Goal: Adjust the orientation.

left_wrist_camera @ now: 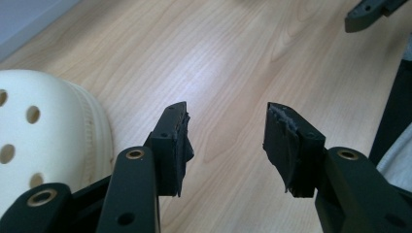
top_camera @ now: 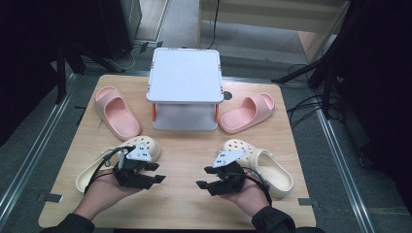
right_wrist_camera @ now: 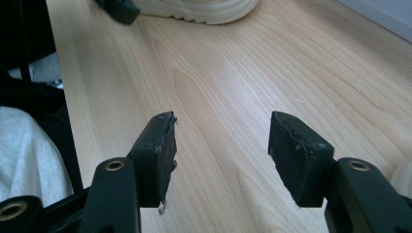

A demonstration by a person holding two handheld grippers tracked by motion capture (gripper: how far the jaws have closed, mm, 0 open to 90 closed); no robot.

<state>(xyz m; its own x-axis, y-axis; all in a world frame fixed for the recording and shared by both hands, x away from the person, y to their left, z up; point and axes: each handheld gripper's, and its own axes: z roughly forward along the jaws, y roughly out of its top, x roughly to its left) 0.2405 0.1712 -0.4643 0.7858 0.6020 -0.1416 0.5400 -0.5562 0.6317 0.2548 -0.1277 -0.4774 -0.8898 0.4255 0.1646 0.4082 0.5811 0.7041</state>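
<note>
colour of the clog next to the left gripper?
Cream, with round holes over the toe. The clog shows best in the left gripper view, beside the left gripper.

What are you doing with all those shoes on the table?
A person holds a gripper in each hand over the wooden table. The left gripper and the right gripper are both open and empty, facing each other. Each sits beside a cream clog. Two pink slides lie on either side of a small white rack.
</note>
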